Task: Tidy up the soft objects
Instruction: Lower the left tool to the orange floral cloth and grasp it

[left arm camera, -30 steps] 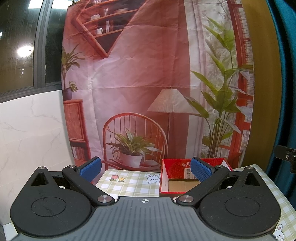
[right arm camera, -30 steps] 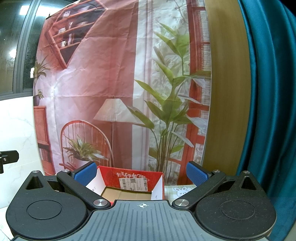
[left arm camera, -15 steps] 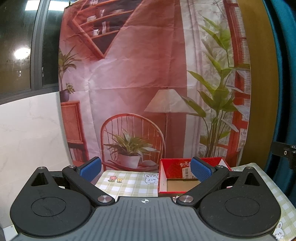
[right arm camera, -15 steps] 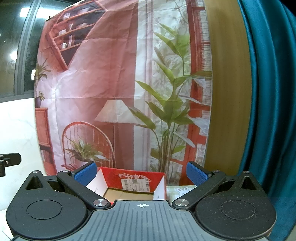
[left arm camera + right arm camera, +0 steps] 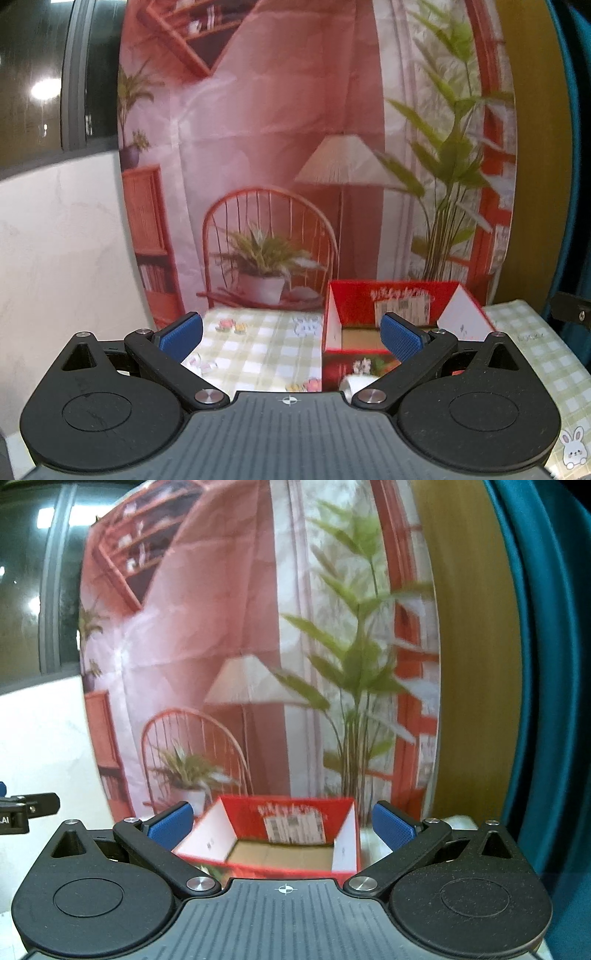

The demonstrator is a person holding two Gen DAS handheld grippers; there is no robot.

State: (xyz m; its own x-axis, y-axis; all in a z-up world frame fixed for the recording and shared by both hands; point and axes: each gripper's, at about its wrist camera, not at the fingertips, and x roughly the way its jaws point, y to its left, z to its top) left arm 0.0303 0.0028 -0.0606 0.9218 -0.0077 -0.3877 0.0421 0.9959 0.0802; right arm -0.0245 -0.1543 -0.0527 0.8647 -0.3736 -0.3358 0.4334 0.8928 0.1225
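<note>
The left claw (image 5: 291, 334) is spread wide with nothing between its blue pads (image 5: 400, 336), held above a tabletop covered by a green-and-white checked cloth (image 5: 258, 354) printed with small rabbits and flowers. On that cloth, ahead and to the right of the left claw, sits an open red box (image 5: 391, 295): its outer walls are red, its side flaps white on the inside, its floor plain brown cardboard, and a white barcode label with red print above it is stuck on the far inner wall. Just in front of the box, at its near wall, a small white object (image 5: 356, 382) peeks out beside the claw's right linkage; too little shows to tell what it is. The right claw (image 5: 282, 825) is likewise fully parted and grips nothing, with the same red box (image 5: 291, 814) lying directly ahead between its pads, its interior showing only bare cardboard. Behind everything hangs a printed backdrop (image 5: 240, 627) of a chair, lamp and potted plants, with a teal curtain (image 5: 546, 664) at the right
</note>
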